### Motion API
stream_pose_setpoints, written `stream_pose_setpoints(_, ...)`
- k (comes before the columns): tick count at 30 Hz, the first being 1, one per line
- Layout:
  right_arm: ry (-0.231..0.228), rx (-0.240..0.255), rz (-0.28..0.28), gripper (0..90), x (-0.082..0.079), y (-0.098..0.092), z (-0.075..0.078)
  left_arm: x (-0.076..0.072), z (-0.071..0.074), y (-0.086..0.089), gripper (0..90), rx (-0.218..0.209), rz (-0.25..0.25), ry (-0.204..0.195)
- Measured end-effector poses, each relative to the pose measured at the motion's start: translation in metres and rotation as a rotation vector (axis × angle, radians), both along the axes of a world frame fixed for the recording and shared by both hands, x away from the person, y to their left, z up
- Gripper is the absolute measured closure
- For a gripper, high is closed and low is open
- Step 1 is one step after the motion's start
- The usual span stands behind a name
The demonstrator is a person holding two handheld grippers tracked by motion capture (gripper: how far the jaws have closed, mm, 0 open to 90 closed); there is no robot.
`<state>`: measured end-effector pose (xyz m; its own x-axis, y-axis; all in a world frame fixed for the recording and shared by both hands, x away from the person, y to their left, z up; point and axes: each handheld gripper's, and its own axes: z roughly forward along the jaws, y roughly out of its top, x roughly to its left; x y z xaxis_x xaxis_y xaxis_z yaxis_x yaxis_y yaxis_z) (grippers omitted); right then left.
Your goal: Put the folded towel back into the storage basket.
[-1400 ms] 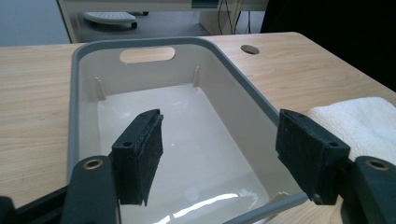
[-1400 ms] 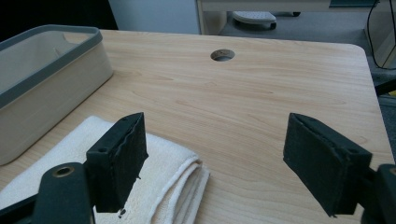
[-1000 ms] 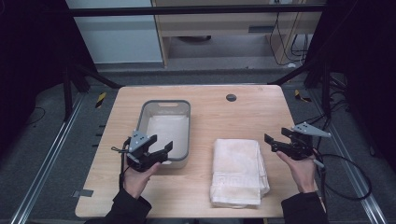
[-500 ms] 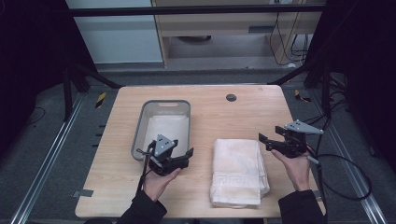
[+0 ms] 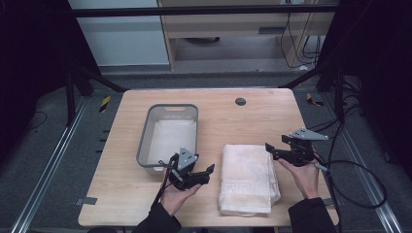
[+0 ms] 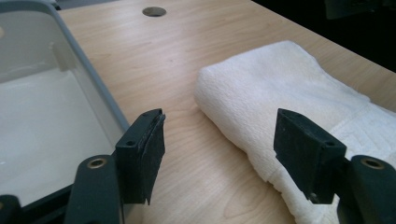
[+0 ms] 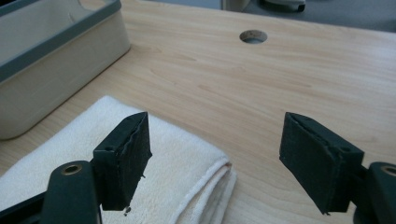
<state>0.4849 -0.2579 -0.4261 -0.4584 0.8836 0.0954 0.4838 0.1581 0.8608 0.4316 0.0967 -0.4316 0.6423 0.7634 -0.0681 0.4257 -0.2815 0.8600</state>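
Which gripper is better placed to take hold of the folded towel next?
Right, narrowly. The right gripper hangs open at the towel's far right corner, one jaw already over the cloth. The left gripper, also open, sits over bare wood between the bin and the towel.

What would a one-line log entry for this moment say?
left gripper: open, beside towel | right gripper: open, at towel's far corner | bin: holds nothing | towel: folded, untouched
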Motion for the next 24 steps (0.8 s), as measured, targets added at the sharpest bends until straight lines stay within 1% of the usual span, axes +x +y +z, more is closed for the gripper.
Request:
stream_pose_setpoints(4, 0.024, -0.008, 0.007, 25.2, 0.001, 0.0, -0.005, -0.004, -0.004, -0.009, 32.9, 0.017, -0.026, 0.009)
stream_pose_setpoints(8, 0.03, -0.012, 0.004, 25.7, 0.0, 0.002, -0.006, -0.007, -0.01, -0.016, 33.1, 0.021, -0.045, 0.023)
stream_pose_setpoints(9, 0.029, -0.017, 0.009, 25.9, 0.0, 0.002, -0.006, -0.007, -0.012, -0.017, 33.2, 0.027, -0.047, 0.03)
stream_pose_setpoints(10, 0.03, -0.023, 0.01, 26.2, 0.0, 0.003, -0.007, -0.007, -0.013, -0.018, 33.5, 0.02, -0.047, 0.035)
stream_pose_setpoints(13, 0.041, -0.013, 0.014, 27.1, 0.0, 0.004, -0.01, -0.008, -0.019, -0.022, 33.8, 0.03, -0.059, 0.059)
stream_pose_setpoints(14, 0.051, -0.014, 0.016, 27.2, 0.0, 0.004, -0.011, -0.008, -0.02, -0.022, 33.8, 0.033, -0.061, 0.061)
stream_pose_setpoints(16, 0.052, -0.02, 0.022, 26.9, 0.0, 0.004, -0.013, -0.008, -0.023, -0.024, 34.3, 0.037, -0.064, 0.068)
stream_pose_setpoints(17, 0.061, -0.012, 0.018, 26.6, -0.001, 0.004, -0.014, -0.009, -0.025, -0.026, 34.4, 0.038, -0.066, 0.075)
stream_pose_setpoints(20, 0.071, -0.017, 0.026, 26.3, 0.0, 0.005, -0.018, -0.008, -0.03, -0.029, 34.7, 0.045, -0.085, 0.072)
stream_pose_setpoints(23, 0.075, -0.026, 0.033, 26.9, 0.001, 0.005, -0.021, -0.011, -0.034, -0.033, 34.8, 0.063, -0.086, 0.084)
stream_pose_setpoints(24, 0.078, -0.028, 0.036, 27.0, 0.001, 0.006, -0.021, -0.012, -0.035, -0.034, 34.8, 0.066, -0.086, 0.094)
